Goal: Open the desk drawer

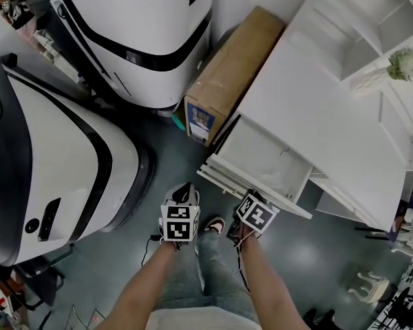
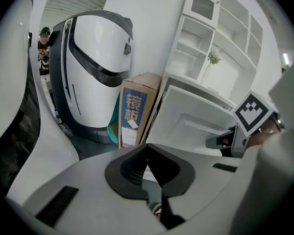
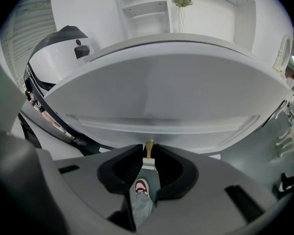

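We have the drawer (image 1: 265, 153) standing pulled out of the white desk (image 1: 316, 115).
Our right gripper (image 3: 148, 155) clamps the drawer's brass knob (image 3: 148, 147); our left gripper (image 2: 147, 148) hangs beside it, jaws together on nothing.

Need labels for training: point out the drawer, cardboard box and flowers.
drawer (image 1: 263, 158), head view, bare inside floor.
cardboard box (image 1: 237, 67), head view, top face.
flowers (image 1: 405, 64), head view, green sprig.

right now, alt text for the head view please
A shallow white drawer of a white desk stands pulled open; a person's right gripper is at its front edge, the left gripper beside it. A brown cardboard box lies by the desk.
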A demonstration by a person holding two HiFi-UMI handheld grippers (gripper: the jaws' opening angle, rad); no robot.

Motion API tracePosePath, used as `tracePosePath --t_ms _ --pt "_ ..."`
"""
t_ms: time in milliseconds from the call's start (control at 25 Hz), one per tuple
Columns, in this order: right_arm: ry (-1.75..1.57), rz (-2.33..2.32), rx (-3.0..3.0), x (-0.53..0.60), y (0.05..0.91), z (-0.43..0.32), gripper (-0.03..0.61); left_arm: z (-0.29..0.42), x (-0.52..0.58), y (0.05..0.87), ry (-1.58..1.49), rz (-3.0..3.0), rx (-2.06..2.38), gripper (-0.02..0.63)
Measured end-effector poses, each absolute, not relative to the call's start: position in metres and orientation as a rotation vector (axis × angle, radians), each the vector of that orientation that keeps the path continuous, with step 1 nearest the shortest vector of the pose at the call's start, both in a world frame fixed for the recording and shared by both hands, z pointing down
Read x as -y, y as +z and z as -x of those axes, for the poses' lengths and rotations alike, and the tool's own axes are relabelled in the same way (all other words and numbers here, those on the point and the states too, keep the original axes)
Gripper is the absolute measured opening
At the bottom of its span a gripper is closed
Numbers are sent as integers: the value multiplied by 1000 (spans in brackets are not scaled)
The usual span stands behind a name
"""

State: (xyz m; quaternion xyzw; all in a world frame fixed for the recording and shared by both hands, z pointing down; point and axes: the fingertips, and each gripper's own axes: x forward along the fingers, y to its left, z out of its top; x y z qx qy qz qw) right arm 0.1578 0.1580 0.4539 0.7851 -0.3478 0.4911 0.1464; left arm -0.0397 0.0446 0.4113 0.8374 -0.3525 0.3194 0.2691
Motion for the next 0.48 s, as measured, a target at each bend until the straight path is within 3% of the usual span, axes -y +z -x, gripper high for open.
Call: tracePosePath --t_ms 480 --pt "1403 -2225 1030 -158 452 -154 89 30 -31 391 863 -2305 944 17"
